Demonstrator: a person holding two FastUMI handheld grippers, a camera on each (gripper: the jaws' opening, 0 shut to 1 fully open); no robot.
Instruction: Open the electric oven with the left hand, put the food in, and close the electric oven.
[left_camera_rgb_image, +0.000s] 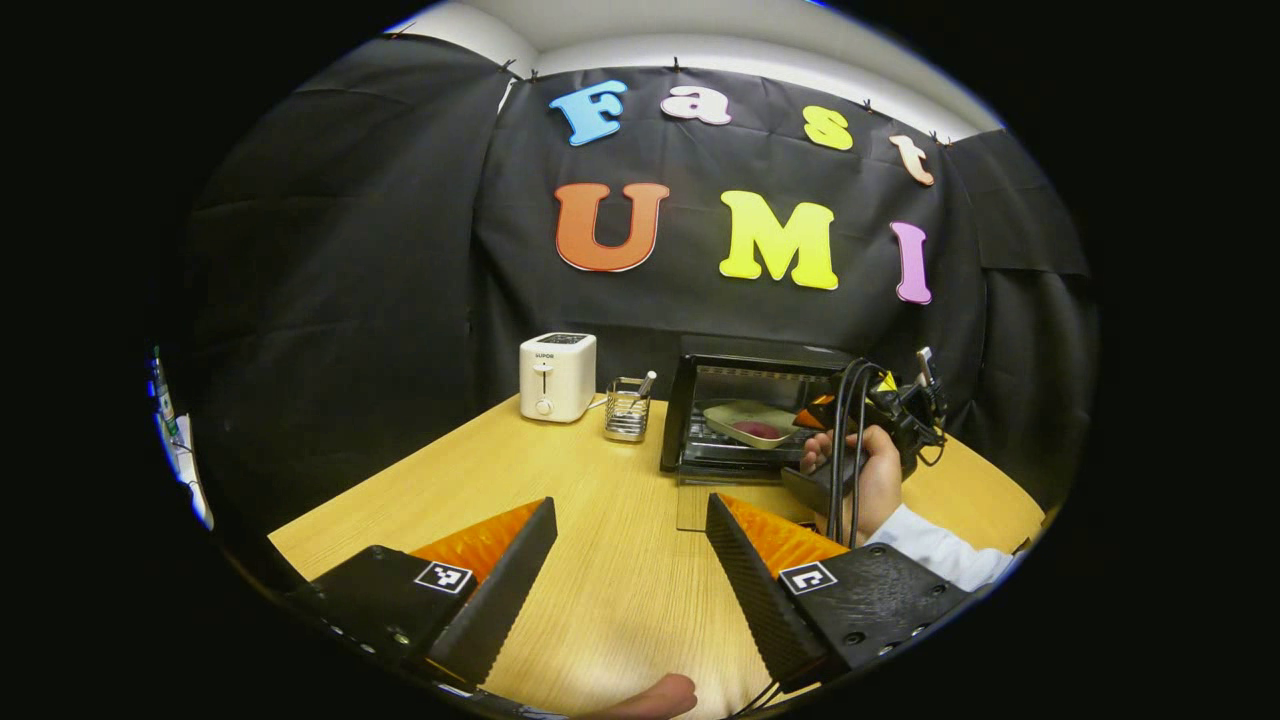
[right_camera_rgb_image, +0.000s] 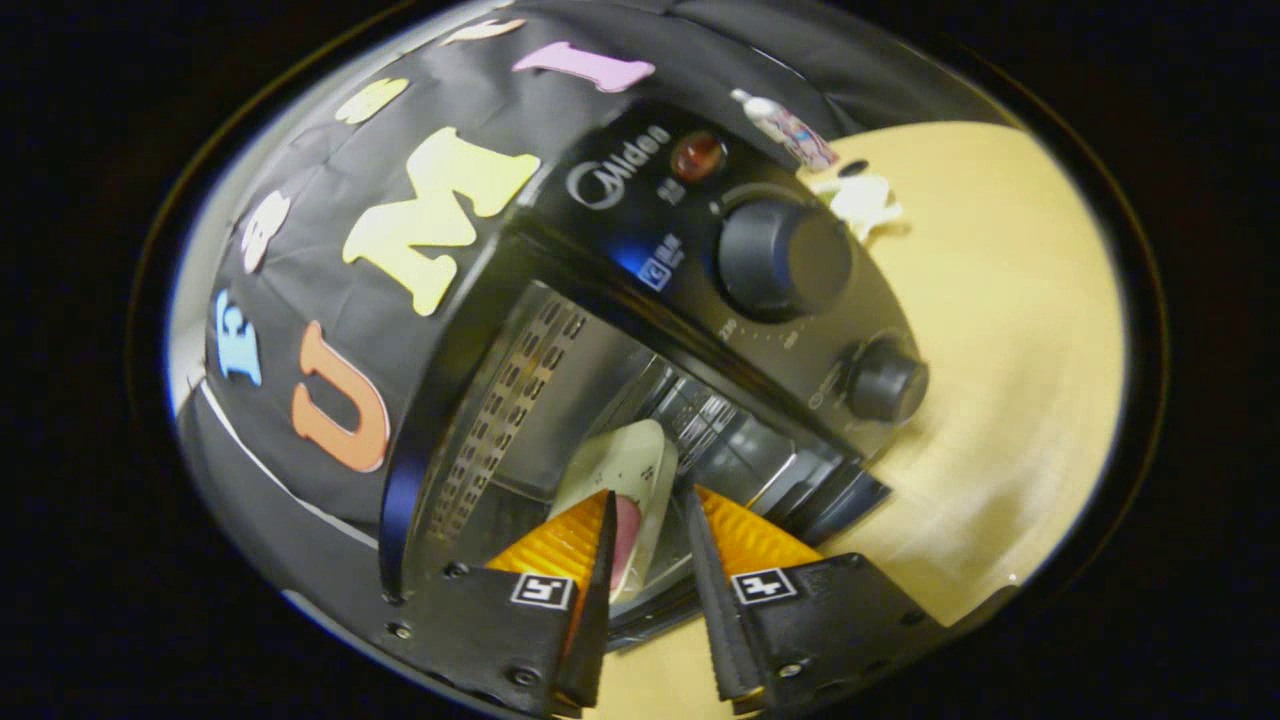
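Note:
The black electric oven (left_camera_rgb_image: 700, 400) stands at the back of the wooden table (left_camera_rgb_image: 600, 580) with its glass door (left_camera_rgb_image: 697, 505) folded down. Inside it is a pale plate (left_camera_rgb_image: 735, 415) carrying a pinkish piece of food (left_camera_rgb_image: 757, 430). My right gripper (left_camera_rgb_image: 815, 415), held by a hand (left_camera_rgb_image: 878, 478), reaches into the oven's mouth at the plate's right end. In the right gripper view the oven (right_camera_rgb_image: 640, 210) is close and tilted. The plate (right_camera_rgb_image: 625, 465) lies in the narrow gap of my right gripper (right_camera_rgb_image: 648, 493), which looks shut on its rim. My left gripper (left_camera_rgb_image: 630, 505) hovers open over the table, well short of the oven.
A white toaster (left_camera_rgb_image: 557, 375) and a wire holder (left_camera_rgb_image: 627, 408) stand left of the oven. Two knobs (right_camera_rgb_image: 785, 255) (right_camera_rgb_image: 885, 380) sit on the oven's panel. A small bottle (right_camera_rgb_image: 790, 125) and a white object (right_camera_rgb_image: 862, 200) lie beyond it. A white sleeve (left_camera_rgb_image: 940, 555) crosses the table's right side.

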